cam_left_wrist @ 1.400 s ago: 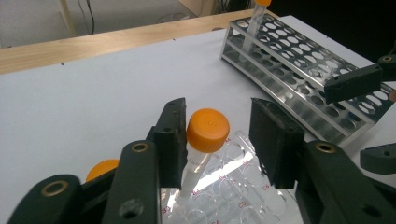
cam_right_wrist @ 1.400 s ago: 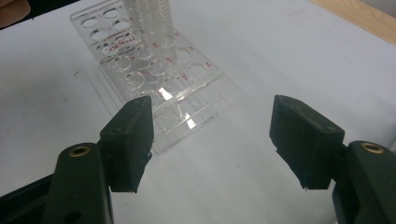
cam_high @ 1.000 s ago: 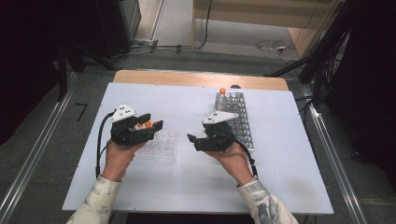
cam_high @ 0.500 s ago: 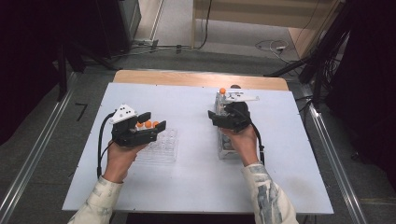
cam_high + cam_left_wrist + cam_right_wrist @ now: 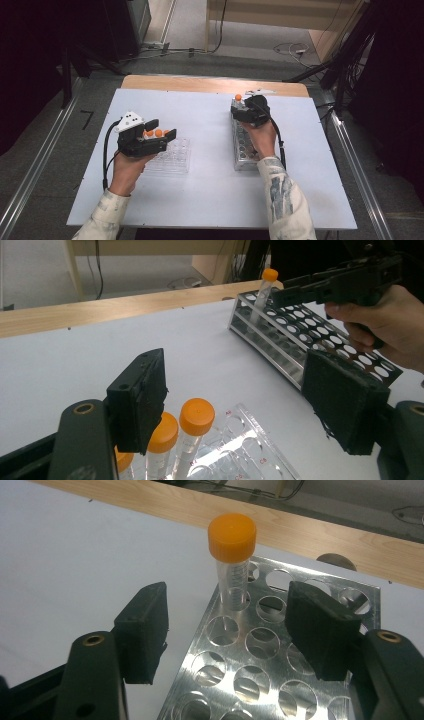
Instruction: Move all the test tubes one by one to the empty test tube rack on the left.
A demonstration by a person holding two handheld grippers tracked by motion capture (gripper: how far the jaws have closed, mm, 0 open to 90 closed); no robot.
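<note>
Since the earlier frames: right gripper (image 5: 248, 106) carried from table centre out to the far end of the metal rack (image 5: 246, 145), jaws just been closing in somewhat; left gripper (image 5: 159, 130) kept in place over the clear plastic tray (image 5: 172, 159), jaws just been opening. Left side now: left gripper spread, nothing between the pads, hovering just above the orange-capped tubes (image 5: 192, 432) standing in the near corner of the tray; three caps visible there, one partly hidden behind a jaw. Those tubes untouched, not yet gripped. Right side: one orange-capped tube (image 5: 231, 562) standing upright in a hole at the rack's far corner, beside the wooden strip (image 5: 210, 84) at the table's back edge. Right gripper jaws still apart on either side of that tube, pads clear of it, no pinch. Judged progress: one tube seated in the rack, three waiting in the tray, most rack holes empty. Early stage of the transfer; remaining work likely a pick from the tray, then carry across to the rack.
</note>
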